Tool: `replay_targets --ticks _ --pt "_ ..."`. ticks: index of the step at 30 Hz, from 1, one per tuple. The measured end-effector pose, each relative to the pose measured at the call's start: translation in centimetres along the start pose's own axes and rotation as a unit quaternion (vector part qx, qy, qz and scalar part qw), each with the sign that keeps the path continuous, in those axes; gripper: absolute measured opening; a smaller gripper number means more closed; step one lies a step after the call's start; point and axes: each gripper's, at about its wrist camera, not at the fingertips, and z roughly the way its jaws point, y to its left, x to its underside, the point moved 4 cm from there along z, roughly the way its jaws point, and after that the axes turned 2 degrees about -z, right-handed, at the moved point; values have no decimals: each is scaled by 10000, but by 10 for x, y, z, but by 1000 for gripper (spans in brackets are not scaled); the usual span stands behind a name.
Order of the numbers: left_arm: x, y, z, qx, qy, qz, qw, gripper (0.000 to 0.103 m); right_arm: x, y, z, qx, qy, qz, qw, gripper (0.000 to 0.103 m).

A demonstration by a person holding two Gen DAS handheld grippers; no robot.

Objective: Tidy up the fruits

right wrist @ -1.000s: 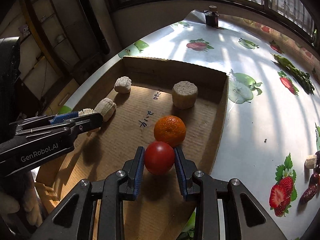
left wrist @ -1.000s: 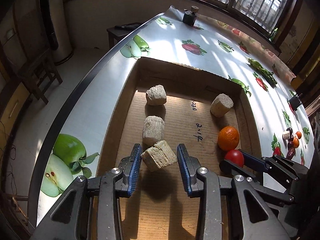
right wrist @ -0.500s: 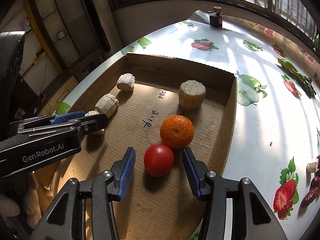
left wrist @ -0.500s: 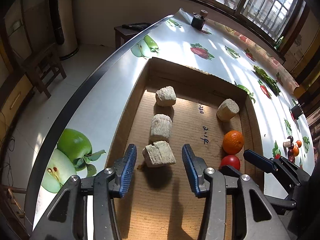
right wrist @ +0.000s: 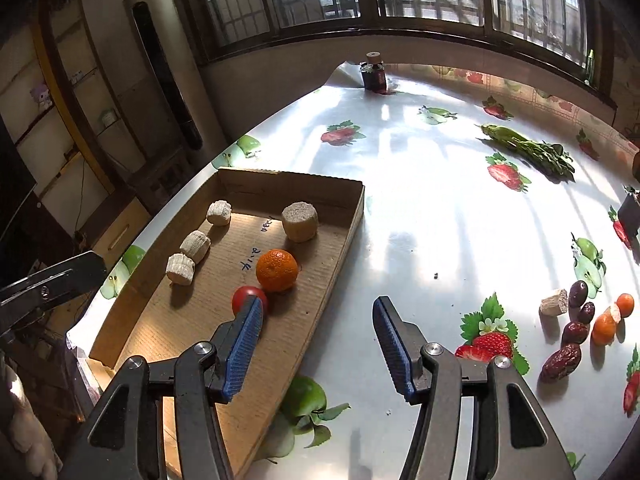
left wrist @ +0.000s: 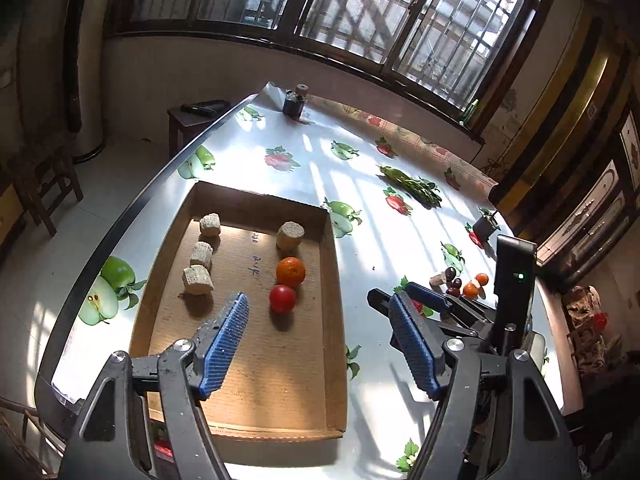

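A shallow cardboard tray (left wrist: pixel 331 264) lies on the fruit-print tablecloth. In it sit several beige chunks, the nearest (left wrist: pixel 197 279), plus an orange (left wrist: pixel 291 271) and a red tomato (left wrist: pixel 283 298). My left gripper (left wrist: pixel 316 304) hangs above the tray's near right part; its jaws are opening with nothing between them. My right gripper (right wrist: pixel 318 304) hovers over the tray's right wall (right wrist: pixel 348 236), its jaws also opening and empty. Its left finger hides part of the tomato (right wrist: pixel 244 296), which lies beside the orange (right wrist: pixel 277 271). A loose pile of dates (right wrist: pixel 562 358), small oranges (right wrist: pixel 604 328) and a beige chunk (right wrist: pixel 554 306) lies at the right.
A bunch of green vegetables (right wrist: pixel 528 148) and a small dark jar (right wrist: pixel 374 74) sit farther back on the table. A black box (left wrist: pixel 486 226) stands near the right edge. The table's dark left rim (left wrist: pixel 132 208) runs close to the tray; floor and stools lie beyond.
The left gripper let go of the nearest beige chunk and the right one of the tomato. Both opened wide, rose and pulled back, swinging rightward toward the table.
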Motion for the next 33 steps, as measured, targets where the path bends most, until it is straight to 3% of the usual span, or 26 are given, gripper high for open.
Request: replay_targets --ticks 3,5,8,12,14,17,20,22,25,28,33 --pt "5 -79 -42 658 143 895 9937 81 14 -37 -22 148 8 226 9996 62" --pt "13 -127 -70 952 126 1530 9835 85 26 -64 -37 279 25 398 9988 62" --pt "35 -191 -108 1132 -18 2523 9610 90 47 -110 -63 611 82 735 9954 62" --pt "55 -237 -124 1464 255 3029 9414 90 77 -175 -105 1025 8 1409 9847 62" --pt "59 -245 -117 1424 491 2984 9425 90 92 -204 -125 1106 -59 1787 9777 62" --pt "63 -254 -109 1692 951 2675 9438 90 112 -241 -153 1316 -169 2230 9658 63" --pt "64 -271 -116 1837 922 2642 9423 90 127 -264 -176 1507 -254 2460 9572 63" --pt "68 -286 -127 1910 787 2837 9364 90 132 -273 -191 1585 -325 2515 9542 63" --pt "63 -301 -137 1669 368 3192 9321 90 126 -282 -219 1806 -489 2494 9502 63" --pt "40 -305 -135 1335 90 3208 9376 90 103 -287 -268 2072 -905 2351 9453 63" --pt "-21 -289 -136 591 -429 2835 9562 90 53 -276 -372 2783 -1633 1812 9290 63"
